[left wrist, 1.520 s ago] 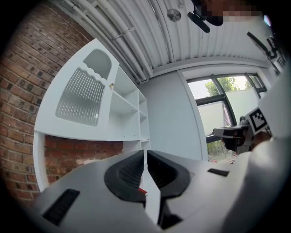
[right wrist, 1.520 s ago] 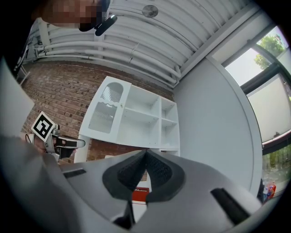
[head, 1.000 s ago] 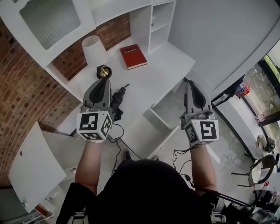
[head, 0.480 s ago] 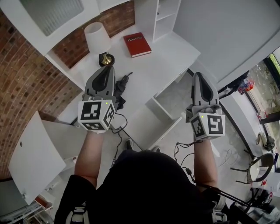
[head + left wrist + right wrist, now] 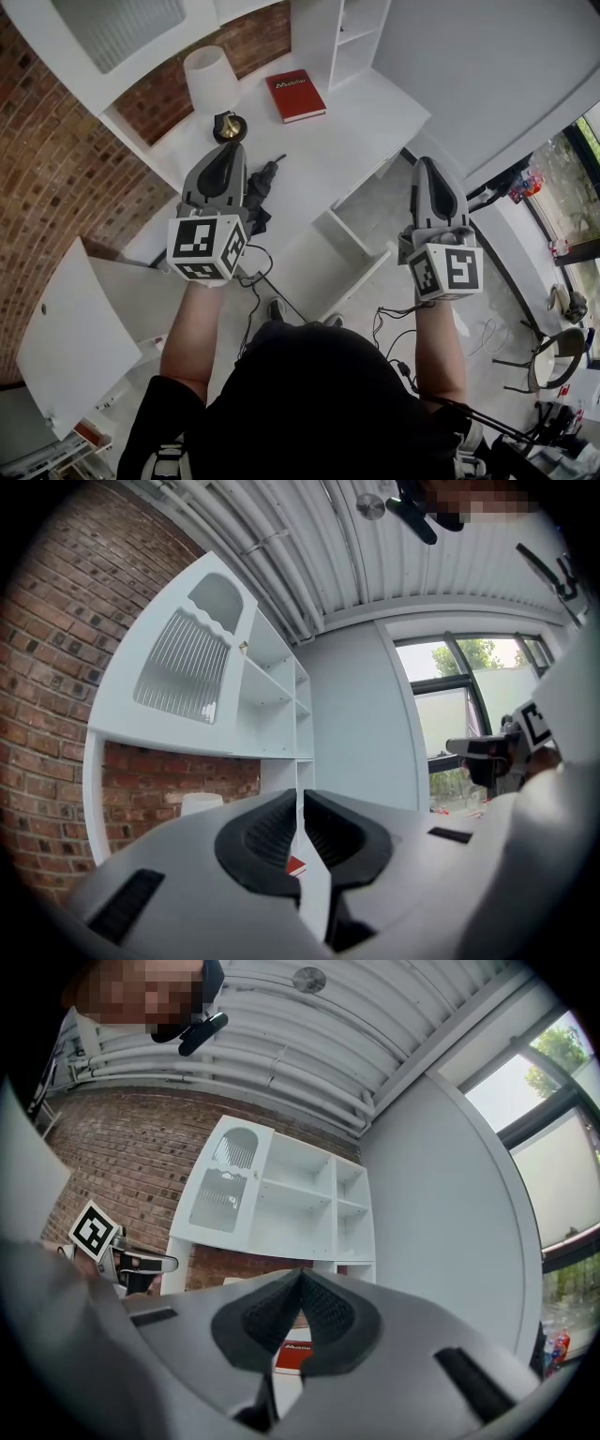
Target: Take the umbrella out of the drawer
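A dark folded umbrella (image 5: 263, 187) lies on the white desk top (image 5: 352, 127), just right of my left gripper (image 5: 232, 150), which hides part of it. The left gripper is shut with nothing in it; in its own view the jaws (image 5: 300, 803) meet and hold nothing. To the right, the drawer (image 5: 339, 240) stands pulled out, its grey inside bare. My right gripper (image 5: 427, 167) hovers beside the drawer's right side, shut and holding nothing, as the right gripper view (image 5: 300, 1279) also shows.
A red book (image 5: 295, 94) and a white-shaded lamp (image 5: 211, 77) stand at the back of the desk under white shelves (image 5: 352, 33). A white cabinet door (image 5: 75, 352) hangs open at lower left. Cables (image 5: 251, 286) trail on the floor. A brick wall (image 5: 56, 187) runs along the left.
The head view has shifted slightly, so both grippers sit a little higher and further right in it. Both stay shut; the umbrella has not moved.
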`<state>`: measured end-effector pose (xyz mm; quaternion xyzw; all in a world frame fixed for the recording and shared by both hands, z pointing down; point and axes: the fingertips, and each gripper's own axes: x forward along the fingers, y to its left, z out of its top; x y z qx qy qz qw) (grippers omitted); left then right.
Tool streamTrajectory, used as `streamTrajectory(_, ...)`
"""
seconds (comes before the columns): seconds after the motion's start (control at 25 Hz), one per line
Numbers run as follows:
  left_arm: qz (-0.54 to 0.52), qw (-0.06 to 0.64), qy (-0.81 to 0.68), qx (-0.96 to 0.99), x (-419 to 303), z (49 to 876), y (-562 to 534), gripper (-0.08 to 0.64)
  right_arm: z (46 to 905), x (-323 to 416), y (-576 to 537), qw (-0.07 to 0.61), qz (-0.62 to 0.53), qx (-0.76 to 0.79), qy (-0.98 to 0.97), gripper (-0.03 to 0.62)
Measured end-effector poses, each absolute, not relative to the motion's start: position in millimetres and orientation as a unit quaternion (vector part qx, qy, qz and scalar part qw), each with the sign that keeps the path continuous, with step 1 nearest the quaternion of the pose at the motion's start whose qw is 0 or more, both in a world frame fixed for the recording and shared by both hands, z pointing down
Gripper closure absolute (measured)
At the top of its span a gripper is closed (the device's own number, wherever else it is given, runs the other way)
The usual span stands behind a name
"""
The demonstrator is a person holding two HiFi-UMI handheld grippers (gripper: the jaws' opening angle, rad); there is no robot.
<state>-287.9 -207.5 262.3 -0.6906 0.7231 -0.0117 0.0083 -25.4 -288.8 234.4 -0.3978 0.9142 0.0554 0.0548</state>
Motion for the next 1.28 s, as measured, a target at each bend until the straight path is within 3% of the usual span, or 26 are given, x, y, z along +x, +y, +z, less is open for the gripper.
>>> streamTrajectory(1.28,-0.028,-0.023,0.688,-0.724,-308,294,-224,0.534,242,-38,-279,0.048,0.04,-0.444,0.894,0.592)
